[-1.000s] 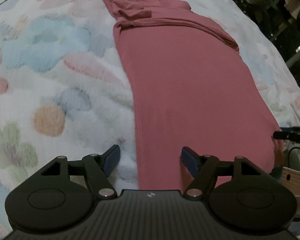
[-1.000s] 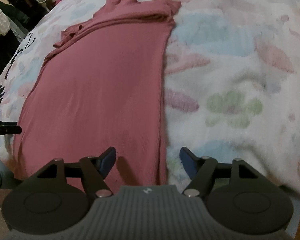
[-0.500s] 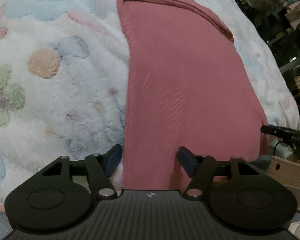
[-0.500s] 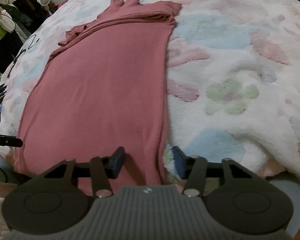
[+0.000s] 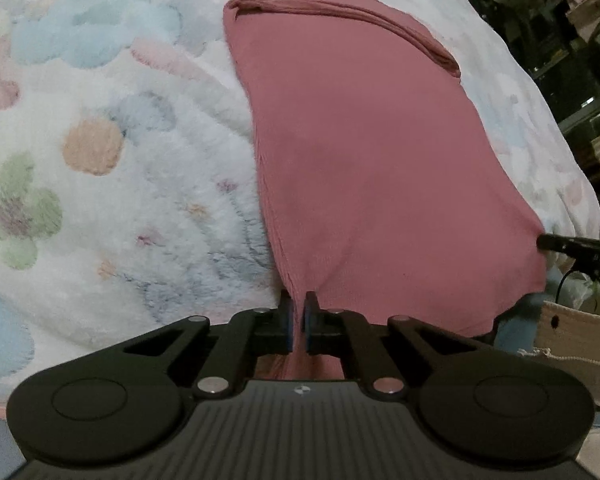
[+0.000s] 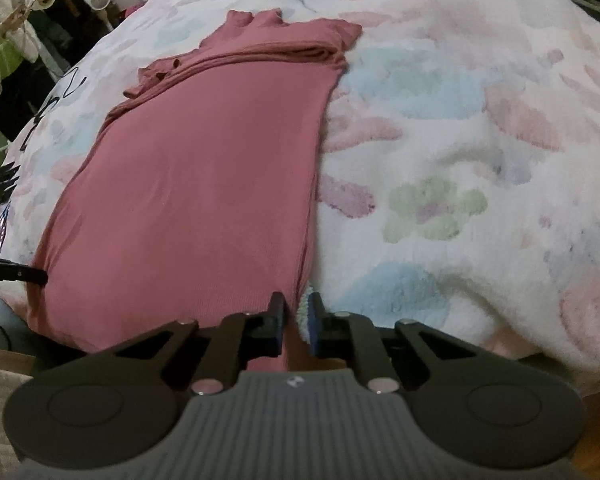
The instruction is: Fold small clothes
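A long pink ribbed garment [image 5: 364, 152] lies flat on a fluffy flower-print blanket [image 5: 112, 152], its sleeves folded in at the far end. My left gripper [image 5: 299, 304] is shut on the garment's near hem at its left corner. In the right wrist view the same garment [image 6: 204, 184] runs away from me, and my right gripper [image 6: 298, 306] is shut on the near hem at its right corner, beside the blanket [image 6: 460, 160]. Each gripper's tip shows at the edge of the other's view, the right gripper [image 5: 572, 246] and the left gripper [image 6: 14, 272].
A woven beige basket [image 5: 580, 340] stands at the near right below the bed edge. Dark shelves with clutter [image 5: 572, 40] are at the far right. Hanging clothes [image 6: 8, 40] are at the far left of the right wrist view.
Both grippers moved forward to the near hem and closed on it, the left on the left corner, the right on the right corner. The cloth is pinched into a small ridge at each grip.
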